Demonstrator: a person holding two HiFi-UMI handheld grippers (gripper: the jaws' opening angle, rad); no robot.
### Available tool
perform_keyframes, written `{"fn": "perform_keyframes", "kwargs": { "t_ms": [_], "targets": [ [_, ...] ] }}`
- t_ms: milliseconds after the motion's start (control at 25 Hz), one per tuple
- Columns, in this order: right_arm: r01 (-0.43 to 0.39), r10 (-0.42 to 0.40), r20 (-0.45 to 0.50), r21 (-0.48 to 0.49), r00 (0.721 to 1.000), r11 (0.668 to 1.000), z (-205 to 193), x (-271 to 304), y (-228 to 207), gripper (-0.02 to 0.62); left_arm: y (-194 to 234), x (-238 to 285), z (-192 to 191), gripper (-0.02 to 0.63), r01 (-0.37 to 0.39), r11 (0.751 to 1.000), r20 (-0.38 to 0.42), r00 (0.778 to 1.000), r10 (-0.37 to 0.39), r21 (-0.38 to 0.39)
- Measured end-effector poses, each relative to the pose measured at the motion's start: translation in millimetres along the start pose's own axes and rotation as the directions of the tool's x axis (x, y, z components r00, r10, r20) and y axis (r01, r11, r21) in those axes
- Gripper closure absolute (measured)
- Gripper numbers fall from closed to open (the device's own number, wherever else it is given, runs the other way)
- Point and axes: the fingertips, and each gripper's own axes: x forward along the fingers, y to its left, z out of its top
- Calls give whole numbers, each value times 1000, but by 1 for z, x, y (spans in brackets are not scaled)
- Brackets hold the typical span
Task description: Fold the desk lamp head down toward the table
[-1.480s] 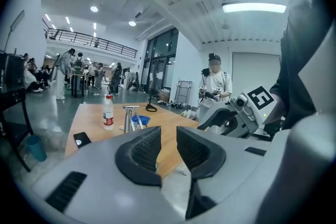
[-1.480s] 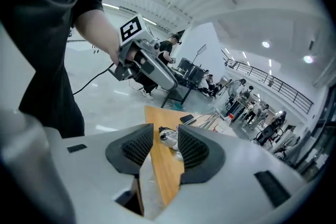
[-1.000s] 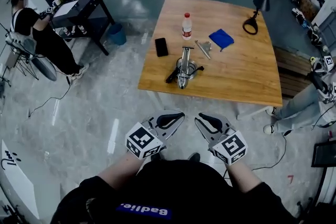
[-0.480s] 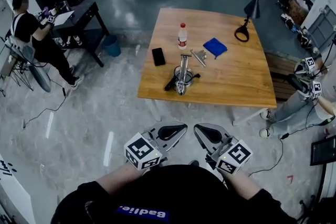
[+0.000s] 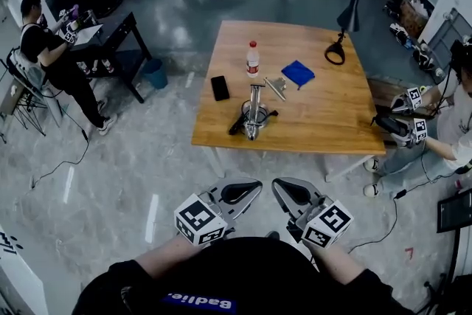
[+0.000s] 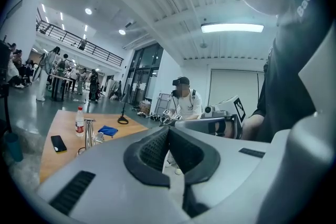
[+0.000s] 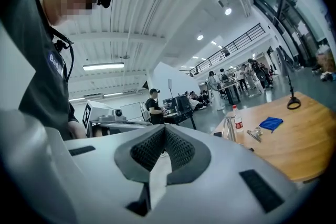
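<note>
The person stands back from the wooden tabletop (image 5: 324, 122), well apart from it, with both grippers held low and close to the body. The left gripper (image 5: 247, 189) has its jaws closed together with nothing between them; the left gripper view shows the 2 dark pads meeting at their tips (image 6: 168, 131). The right gripper (image 5: 284, 188) is the same, jaws closed and empty, as the right gripper view shows (image 7: 164, 131). The 2 grippers sit side by side, their tips angled toward each other, not touching.

The desk lamp (image 5: 352, 12) is black and stands at the far right corner of the tabletop on a ring-shaped foot. Its cone head is raised on a thin stem, not folded down. Neither gripper is near it.

A silver metal post (image 5: 254, 108) with a black cable at its base sits in the middle of the near half of the tabletop. A black phone (image 5: 220, 88) lies to its left. A water bottle (image 5: 252, 60) with a red label stands upright beyond the post. A blue cloth (image 5: 298, 73) lies to the right of the bottle, with a small metal piece (image 5: 276, 87) just beside it.

A seated person (image 5: 51, 48) is at a dark desk (image 5: 110, 26) on the left, near a blue bin (image 5: 156, 72). Another person (image 5: 442, 129) sits at the tabletop's right edge, holding 2 grippers.
</note>
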Motion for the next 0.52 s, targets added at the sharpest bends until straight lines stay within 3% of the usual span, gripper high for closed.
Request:
{"fn": "perform_keyframes", "kwargs": {
  "t_ms": [520],
  "targets": [
    [8, -8, -7, -26, 1000, 1000, 1, -7, 7, 591, -10, -3, 0, 597, 8, 1000, -2, 1000, -8, 4]
  ]
}}
